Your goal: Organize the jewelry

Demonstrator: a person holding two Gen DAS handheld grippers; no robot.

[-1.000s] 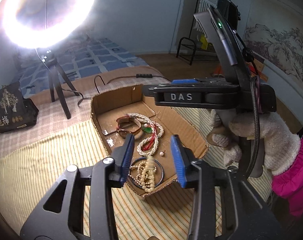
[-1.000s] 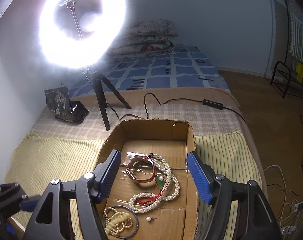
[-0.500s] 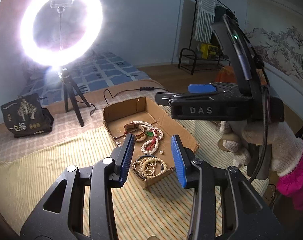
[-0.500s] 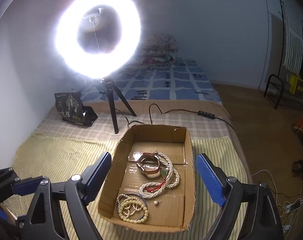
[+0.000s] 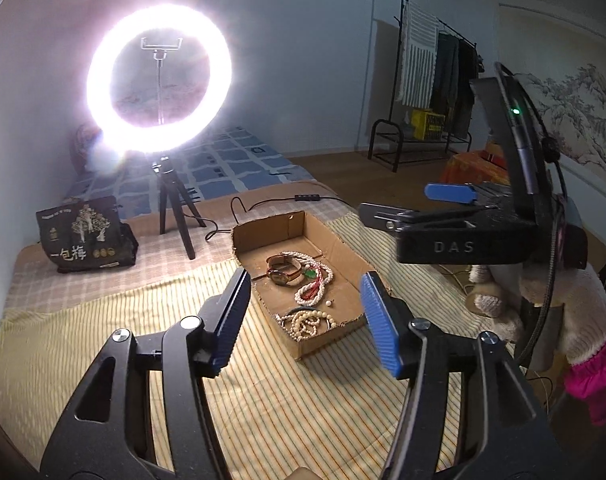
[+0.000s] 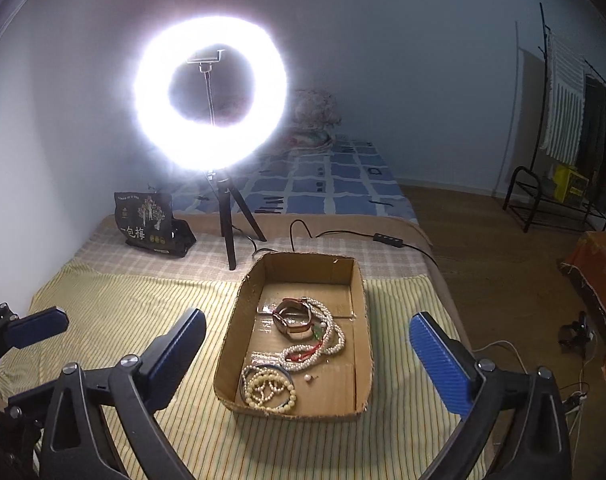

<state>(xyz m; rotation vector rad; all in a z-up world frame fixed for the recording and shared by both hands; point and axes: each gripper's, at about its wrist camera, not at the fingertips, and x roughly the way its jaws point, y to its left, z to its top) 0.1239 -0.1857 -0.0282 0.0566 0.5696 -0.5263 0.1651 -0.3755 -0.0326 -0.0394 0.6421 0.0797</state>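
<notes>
While both jaws have just been opening on nothing, the left gripper (image 5: 305, 316) and right gripper (image 6: 307, 344) hover apart. Jewelry lies ahead and below in the cardboard box (image 6: 231, 344), its long axis running away from the right gripper.

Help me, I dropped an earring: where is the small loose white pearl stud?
In the right wrist view, the small loose white pearl stud lies on the cardboard box floor, right of the cream bead bracelet.

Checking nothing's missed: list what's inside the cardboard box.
Cardboard box: watch, pearl necklace, beaded bracelet over a dark bangle, loose pearl. Anything beneath the tangle stays hidden.
</notes>
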